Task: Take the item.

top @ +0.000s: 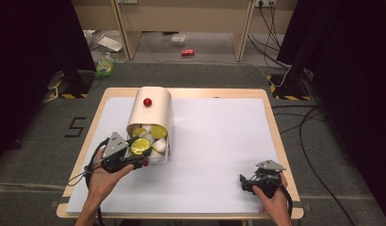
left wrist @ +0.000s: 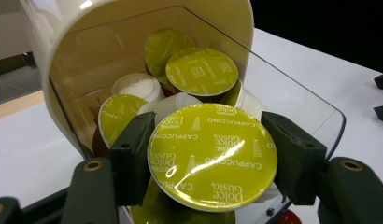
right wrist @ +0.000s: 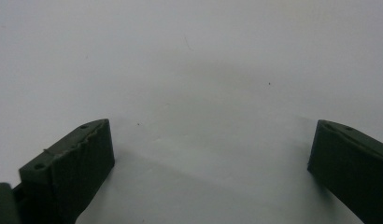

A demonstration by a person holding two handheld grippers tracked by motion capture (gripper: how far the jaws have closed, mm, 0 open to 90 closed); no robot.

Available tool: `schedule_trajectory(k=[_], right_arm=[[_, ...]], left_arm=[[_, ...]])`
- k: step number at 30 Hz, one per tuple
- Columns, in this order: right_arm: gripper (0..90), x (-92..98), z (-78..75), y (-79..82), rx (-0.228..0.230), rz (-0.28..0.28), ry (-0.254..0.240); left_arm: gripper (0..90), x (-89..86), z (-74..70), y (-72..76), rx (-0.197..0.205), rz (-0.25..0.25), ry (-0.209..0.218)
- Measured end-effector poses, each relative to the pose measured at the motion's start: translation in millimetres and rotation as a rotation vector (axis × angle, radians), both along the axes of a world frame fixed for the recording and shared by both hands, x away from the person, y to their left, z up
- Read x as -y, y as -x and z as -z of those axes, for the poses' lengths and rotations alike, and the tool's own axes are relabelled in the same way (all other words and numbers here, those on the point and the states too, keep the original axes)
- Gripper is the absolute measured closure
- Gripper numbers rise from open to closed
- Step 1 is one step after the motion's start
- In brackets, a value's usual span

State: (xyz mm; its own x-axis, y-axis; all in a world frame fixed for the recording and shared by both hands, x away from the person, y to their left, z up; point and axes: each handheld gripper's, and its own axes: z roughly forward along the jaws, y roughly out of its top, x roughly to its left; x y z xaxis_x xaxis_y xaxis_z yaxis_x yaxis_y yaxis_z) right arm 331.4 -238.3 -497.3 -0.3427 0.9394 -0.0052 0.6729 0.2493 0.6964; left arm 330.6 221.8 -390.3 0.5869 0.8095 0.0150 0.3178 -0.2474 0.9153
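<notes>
Left gripper view: left tongs pinch a round, glossy foil-topped capsule; right tongs — spread over matte white table.

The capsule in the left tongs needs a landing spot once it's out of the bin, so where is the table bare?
The white table is bare between the capsule bin and the right tongs, and along the far edge right of the bin. It is crowded at the bin's mouth, where the left tongs grip a capsule among the others.
</notes>
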Motion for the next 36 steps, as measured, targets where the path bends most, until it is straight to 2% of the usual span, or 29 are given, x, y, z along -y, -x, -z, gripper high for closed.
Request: schedule_trajectory(k=[4,12,16,22,36], right_arm=[[0.5,0.0,0.0,0.0,0.000,0.000,0.000],[0.7,-0.1,-0.2,0.2,0.002,-0.002,0.005],[0.8,-0.3,-0.2,0.4,0.003,-0.001,0.007],[0.9,-0.4,-0.2,0.4,0.003,-0.001,0.008],[0.8,-0.4,-0.2,0.4,0.003,-0.001,0.008]], left_arm=[[37.7,0.9,-0.6,1.8,0.020,-0.005,-0.004],[37.8,-2.8,-11.8,11.5,0.068,-0.003,0.019],[37.8,-4.5,-16.9,15.6,0.074,0.013,0.044],[37.8,-8.0,-21.1,19.5,0.082,0.013,0.040],[37.8,-31.0,-31.3,26.1,0.100,-0.030,0.064]])
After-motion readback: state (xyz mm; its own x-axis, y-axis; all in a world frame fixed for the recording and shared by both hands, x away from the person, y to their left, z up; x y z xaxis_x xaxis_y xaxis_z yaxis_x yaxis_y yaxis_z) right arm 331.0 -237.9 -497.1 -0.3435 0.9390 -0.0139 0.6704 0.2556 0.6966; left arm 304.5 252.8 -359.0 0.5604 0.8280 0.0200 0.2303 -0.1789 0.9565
